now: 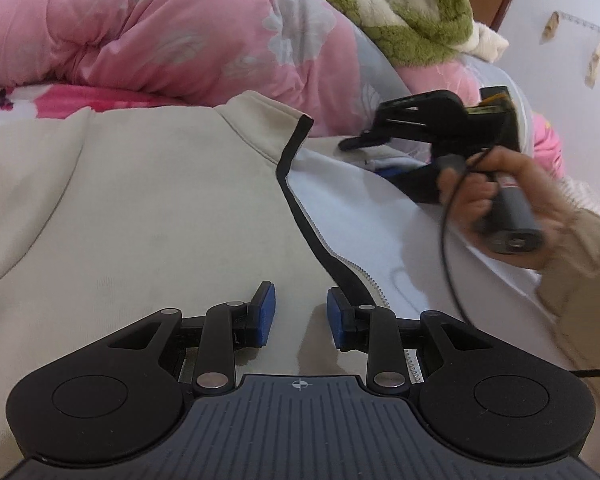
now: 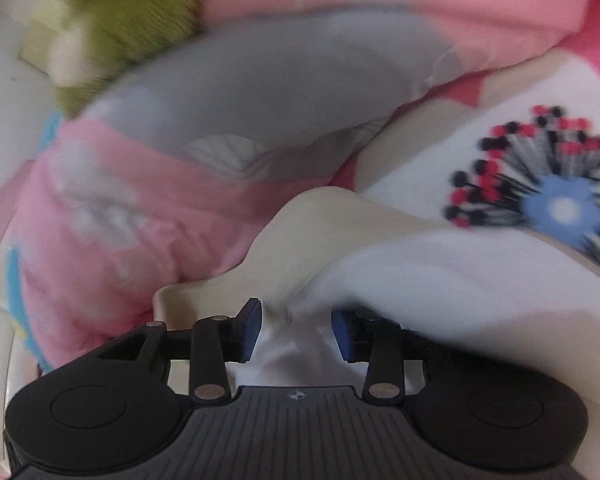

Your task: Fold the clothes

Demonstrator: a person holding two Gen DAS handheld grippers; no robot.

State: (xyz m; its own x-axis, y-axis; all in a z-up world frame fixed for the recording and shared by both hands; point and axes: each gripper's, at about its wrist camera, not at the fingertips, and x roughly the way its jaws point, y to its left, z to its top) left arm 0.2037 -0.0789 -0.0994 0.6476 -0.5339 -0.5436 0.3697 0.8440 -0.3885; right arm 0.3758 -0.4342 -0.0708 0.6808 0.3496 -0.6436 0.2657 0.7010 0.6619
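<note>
The left gripper [image 1: 301,316] points forward and downward, its jaws set a little apart, the blue pads [image 1: 266,314] pressing on nothing. To the right and farther off, the right hand [image 1: 496,196] wraps the grey handle of the right gripper [image 1: 354,142], which points left. In the right wrist view the right gripper's [image 2: 296,330] jaws stand parted, cloth bunched loosely between them; blur hides any contact.

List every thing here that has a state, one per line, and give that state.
Cream jacket: spread on the bed, unzipped, one front panel turned back to show white lining.
Zipper: open, its black tape bare.
Left gripper: open over the jacket, nothing between its pads.
Right gripper: jaws apart, bunched jacket fabric between them; grip unclear through blur.
Pink quilt: heaped behind the jacket.
</note>
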